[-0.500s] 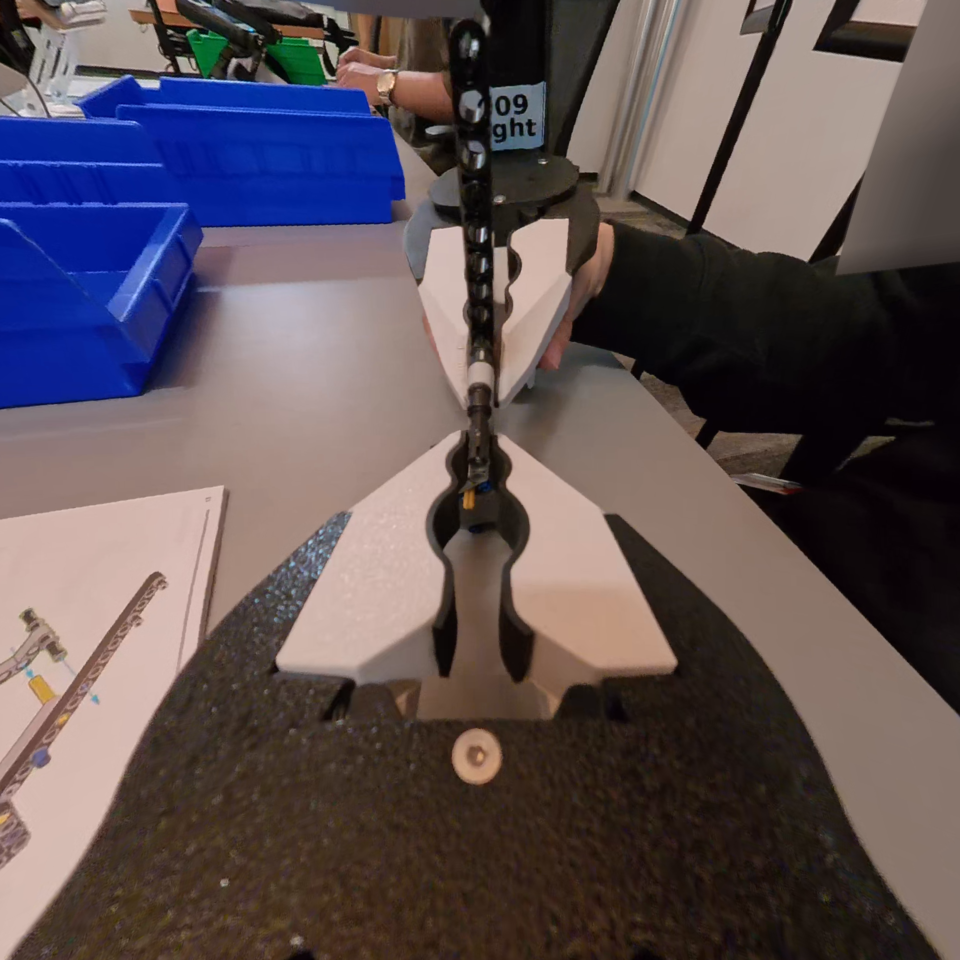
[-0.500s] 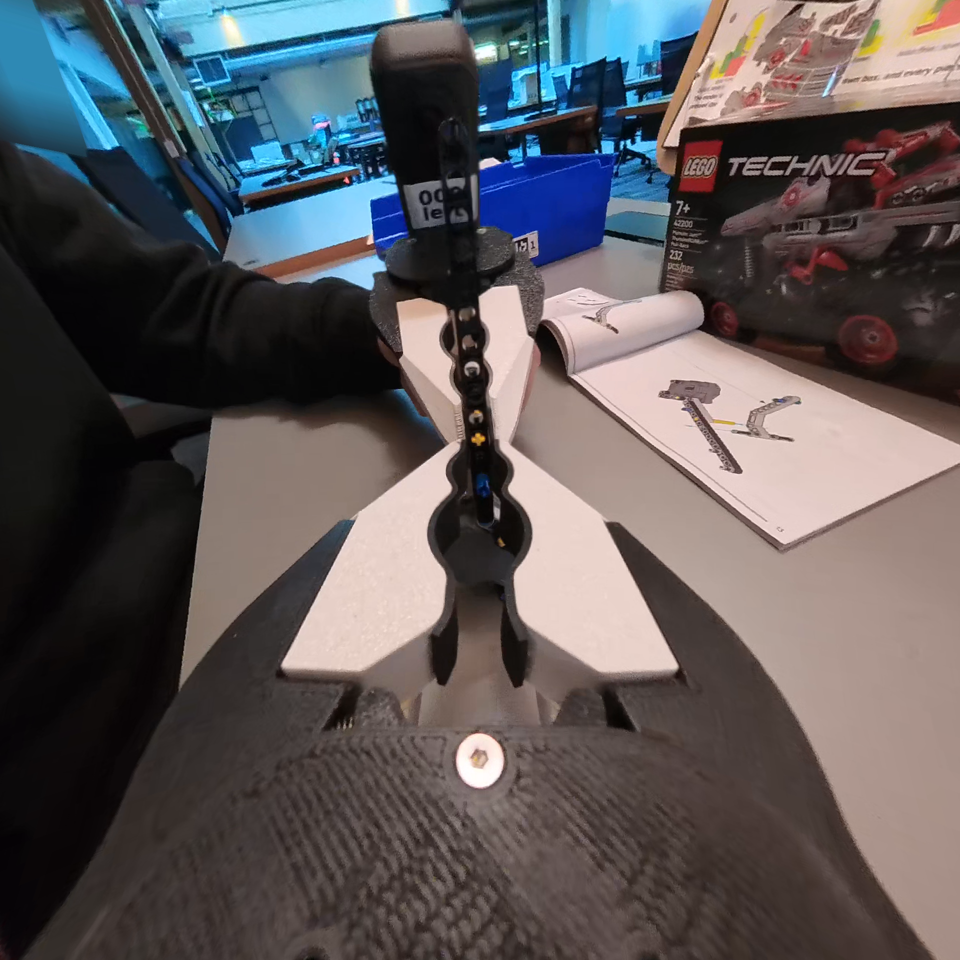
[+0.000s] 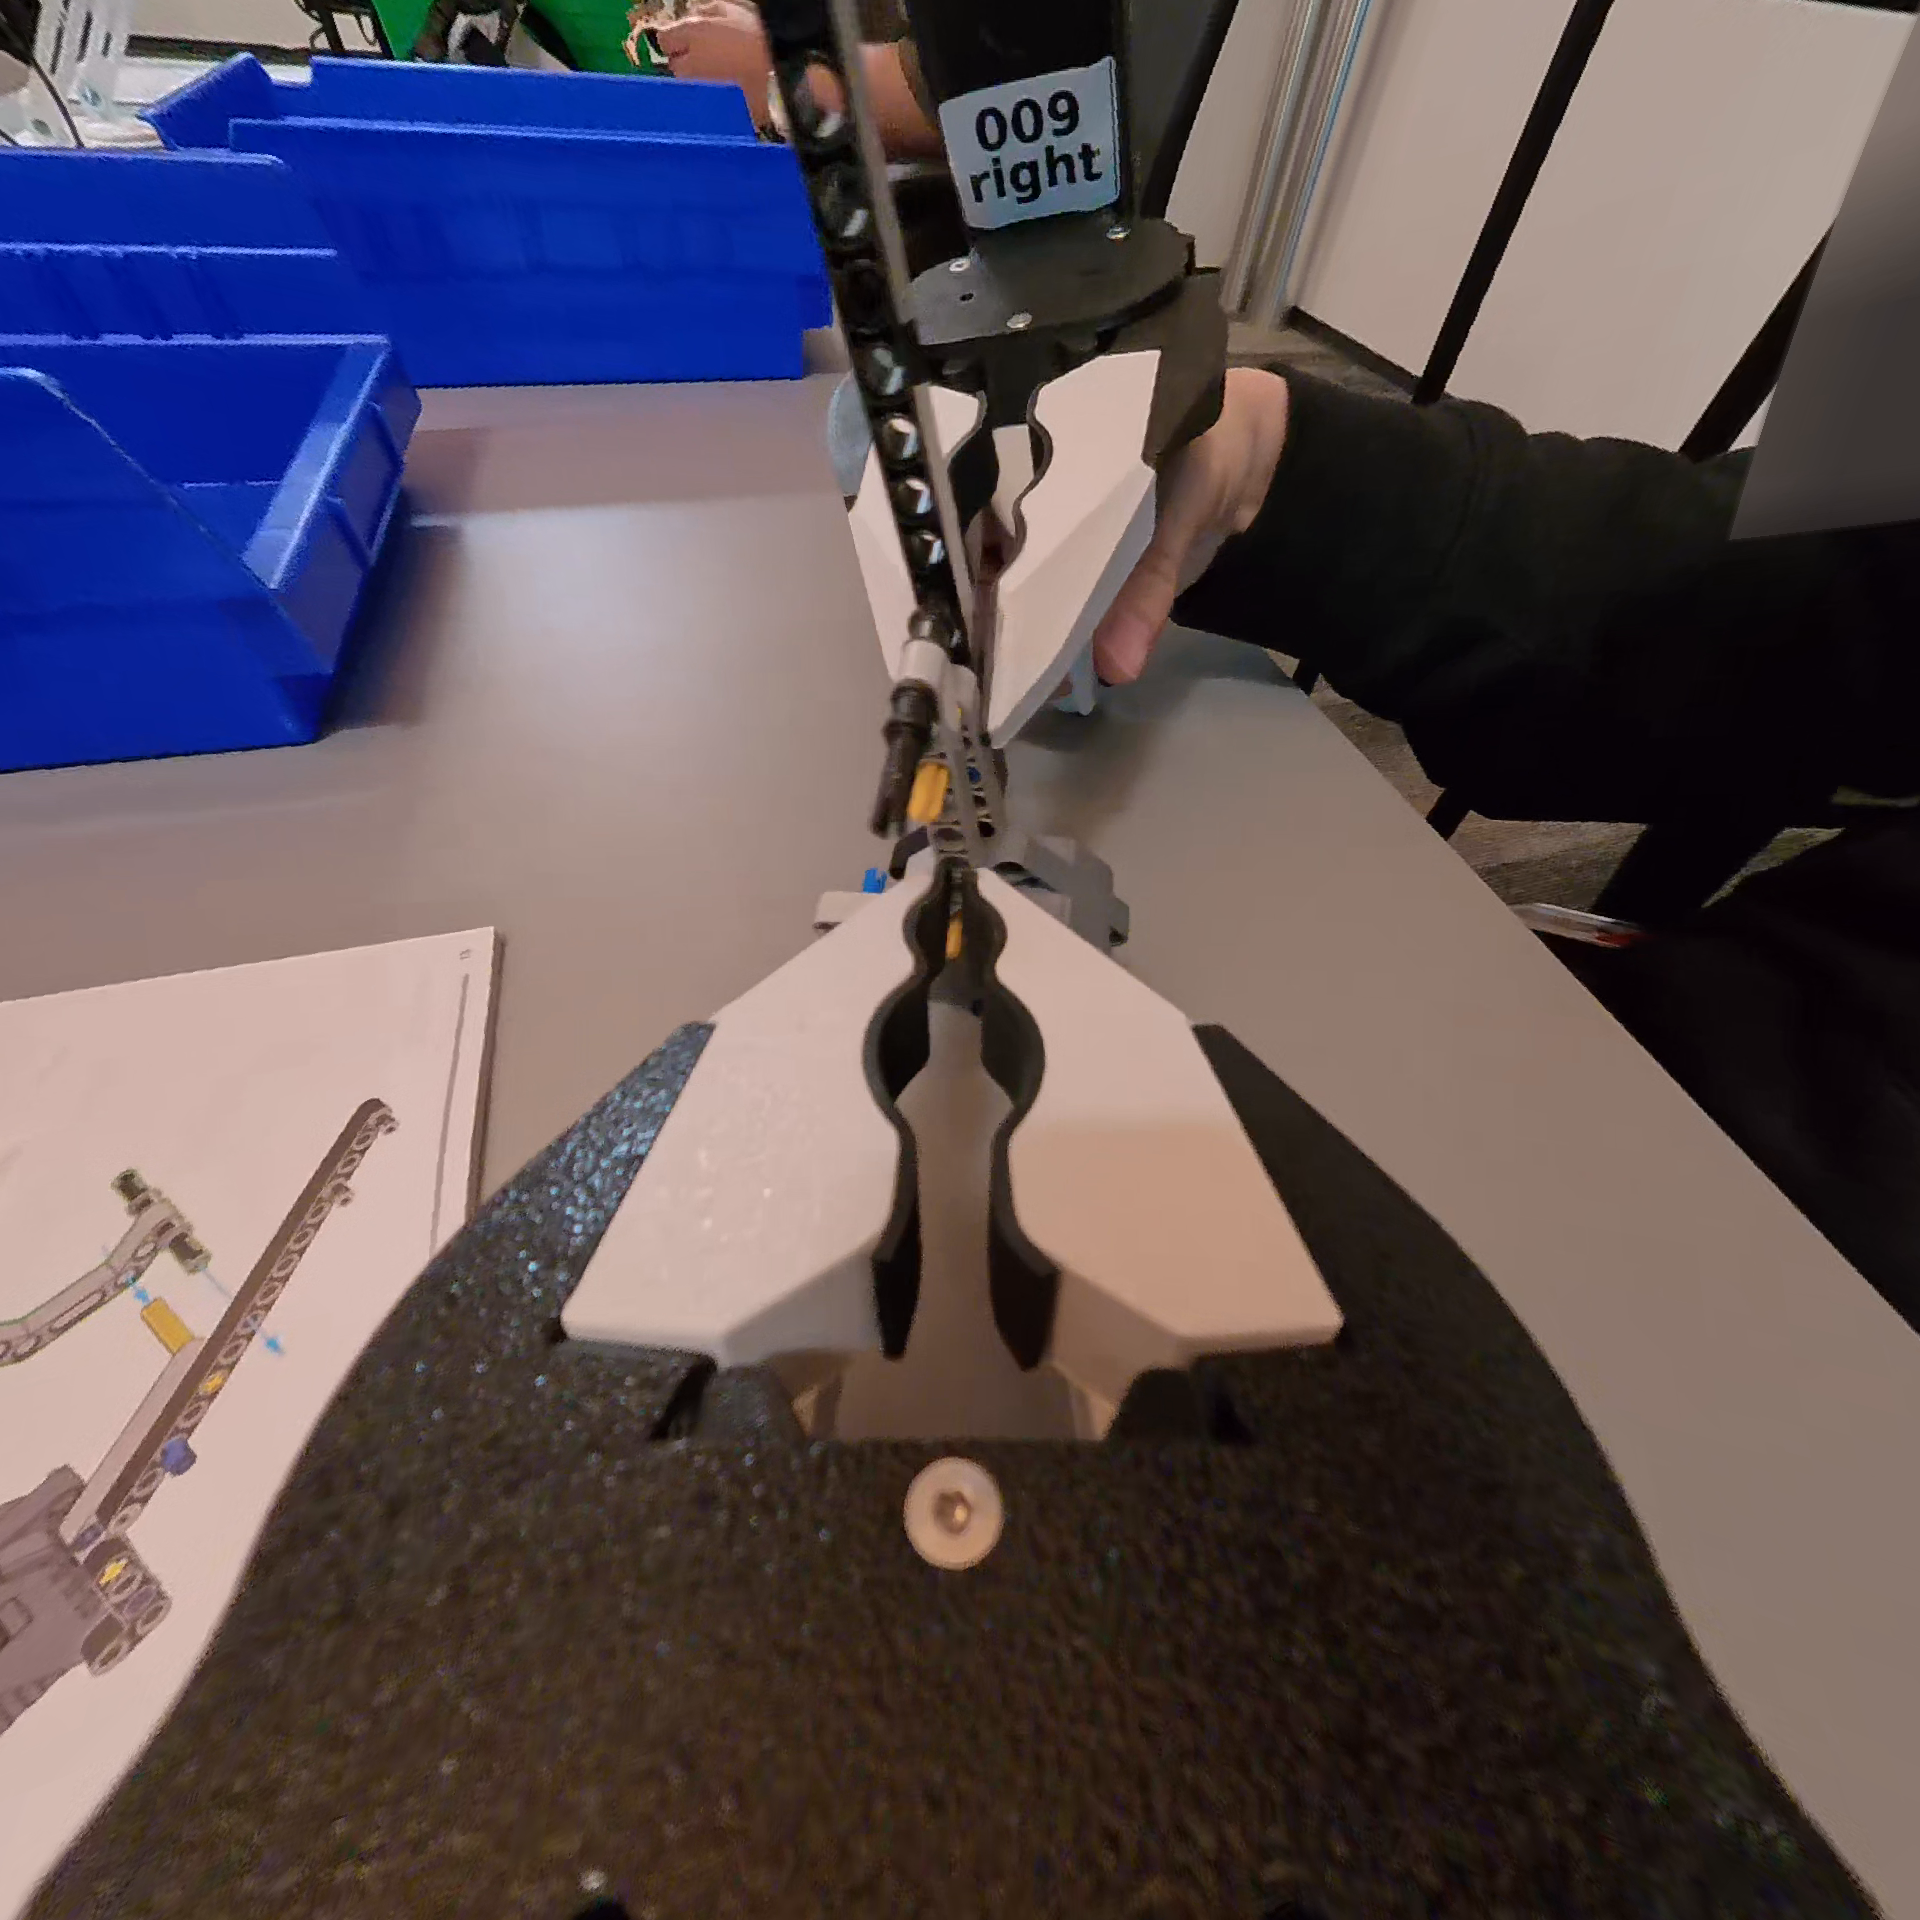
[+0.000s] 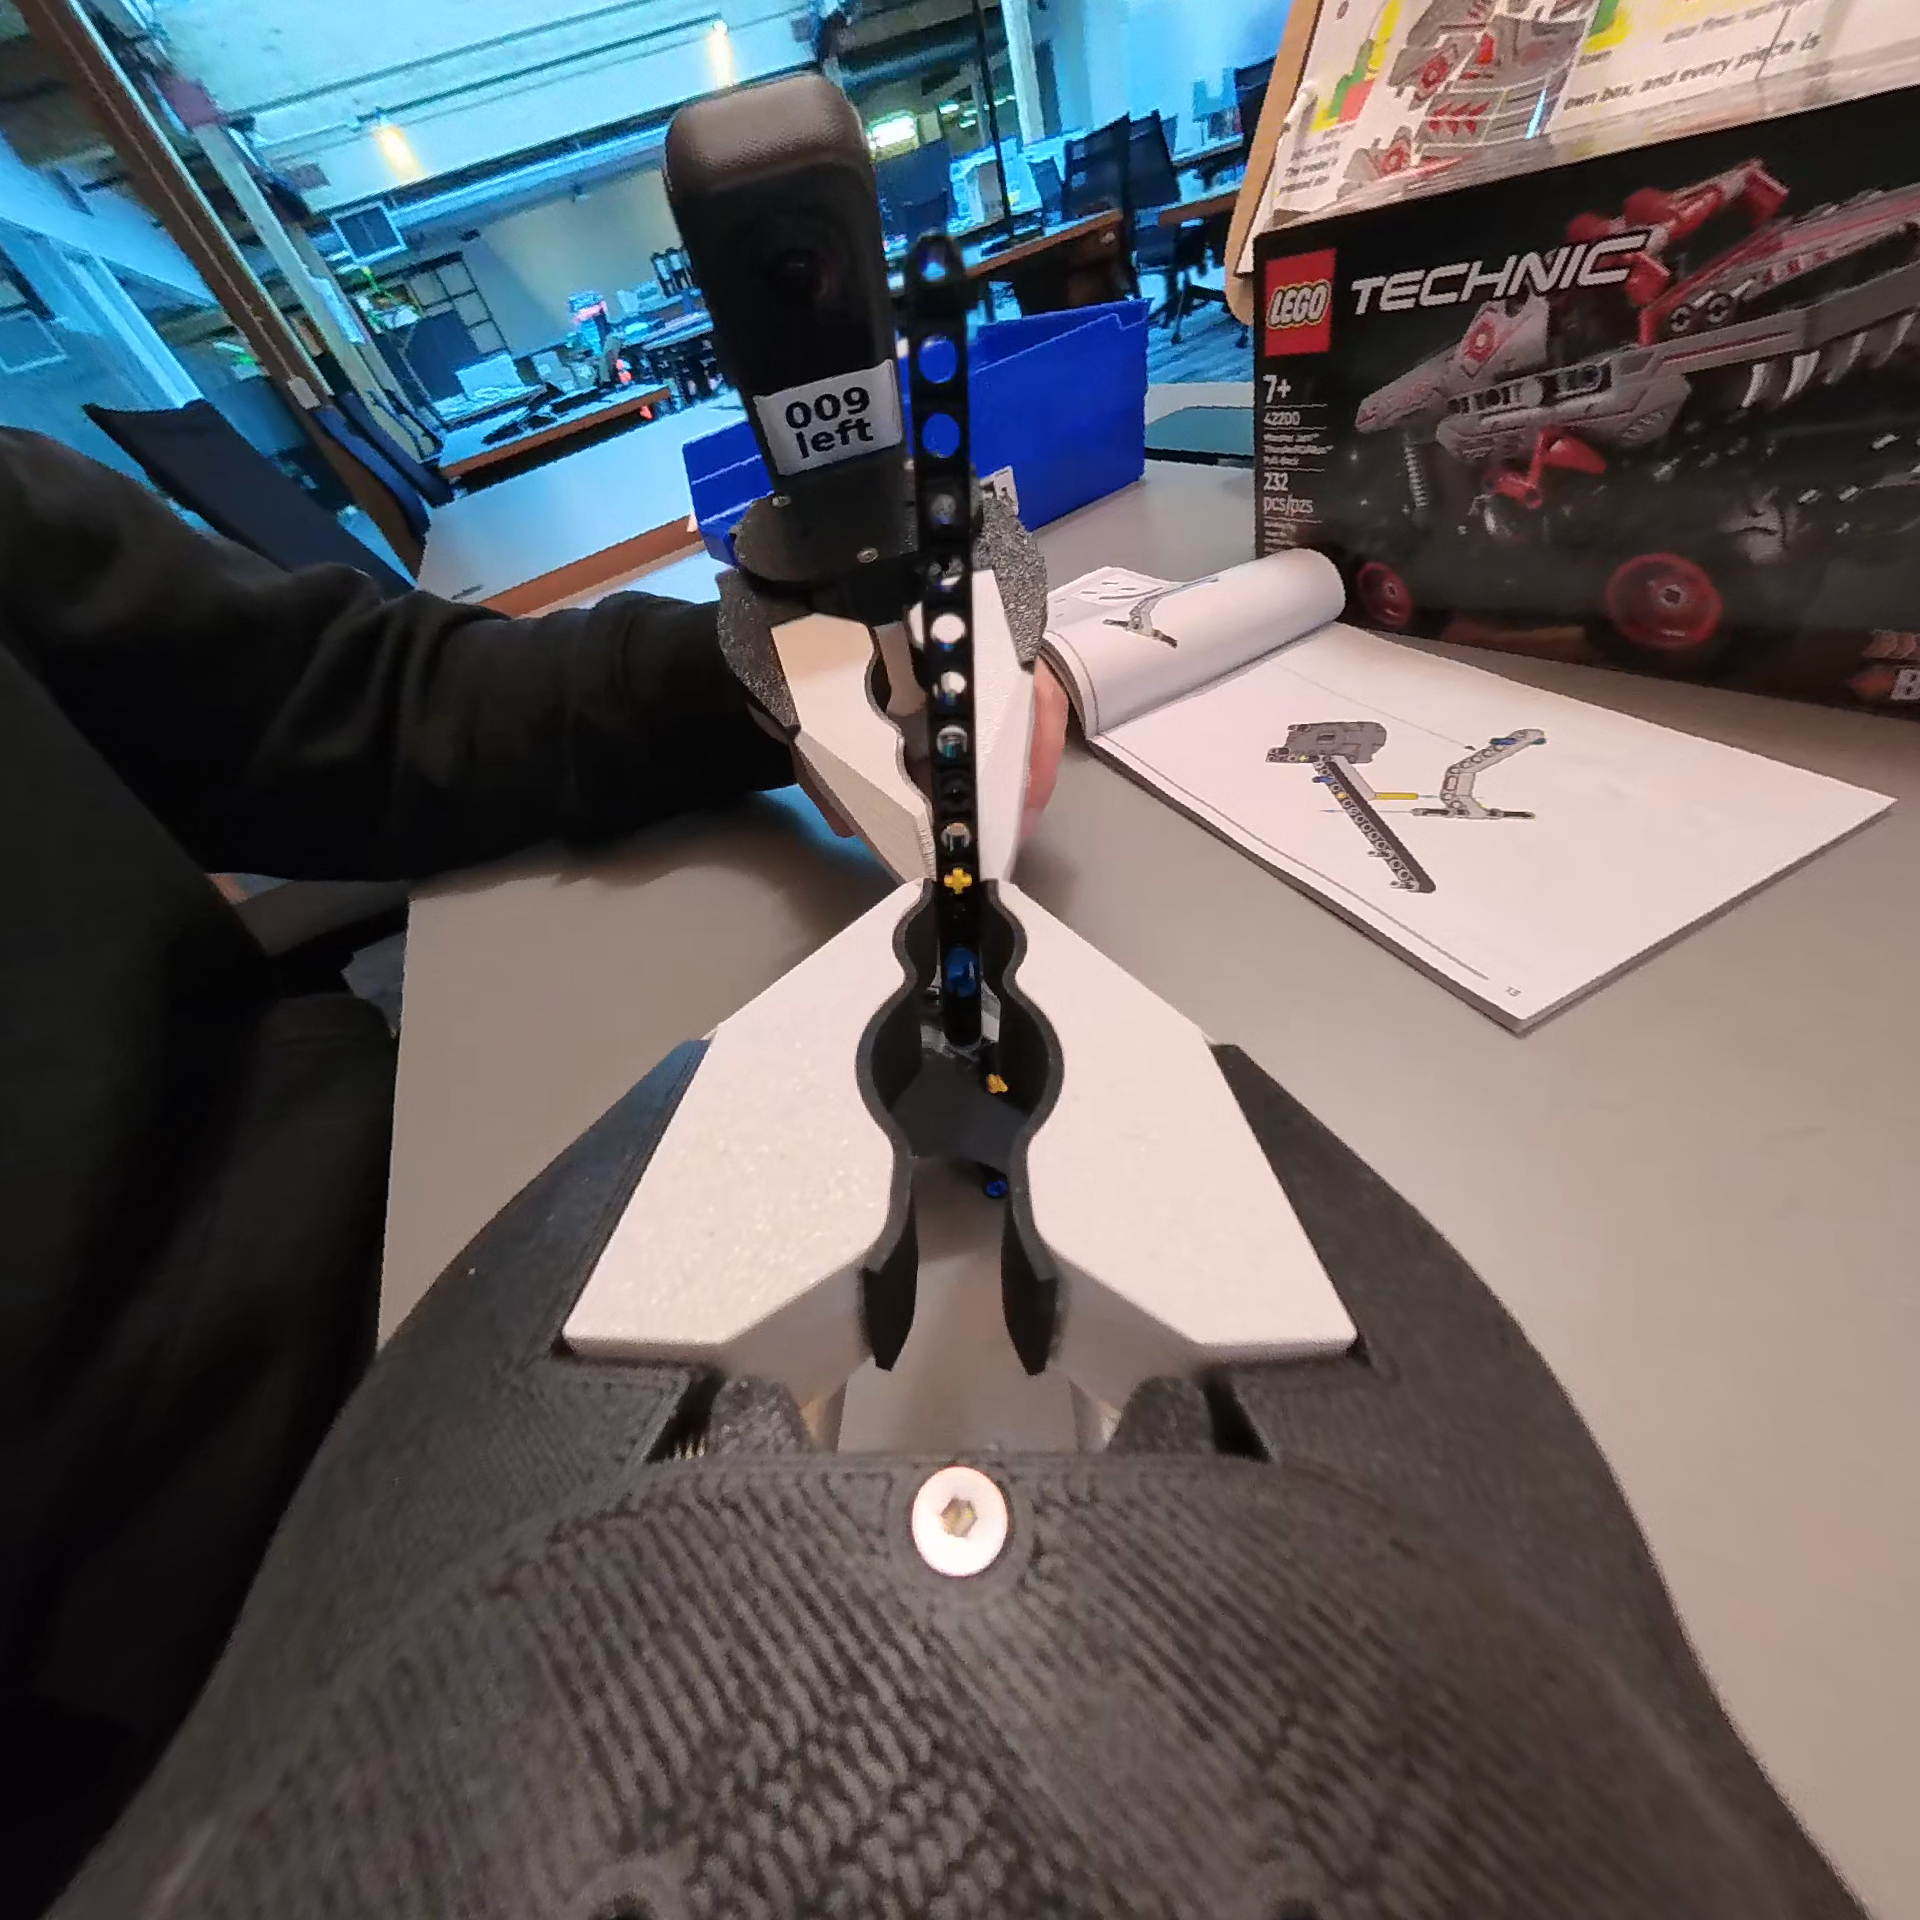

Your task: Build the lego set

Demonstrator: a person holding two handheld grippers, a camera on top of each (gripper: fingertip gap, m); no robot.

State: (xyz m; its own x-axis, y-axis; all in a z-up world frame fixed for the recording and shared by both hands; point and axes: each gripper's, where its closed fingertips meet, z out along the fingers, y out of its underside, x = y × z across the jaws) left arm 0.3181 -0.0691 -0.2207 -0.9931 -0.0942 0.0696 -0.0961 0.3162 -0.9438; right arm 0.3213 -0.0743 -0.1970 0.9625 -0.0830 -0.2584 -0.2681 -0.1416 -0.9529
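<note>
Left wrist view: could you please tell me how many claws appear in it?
2. The white-fingered left claw fills the foreground, shut on the black holed Lego beam assembly; the right claw faces it from just beyond. None seem hidden.

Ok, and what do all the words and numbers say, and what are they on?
I won't read writing out, but here is where it sits.
White sticker on the right gripper: bold print.
White sticker on the left gripper: bold print.
Box: logo, big title, small print.
Flap above it: small print, blurred.
Booklet: tiny page number, too small.
Lego build, clamped by both: no writing seen.
</note>
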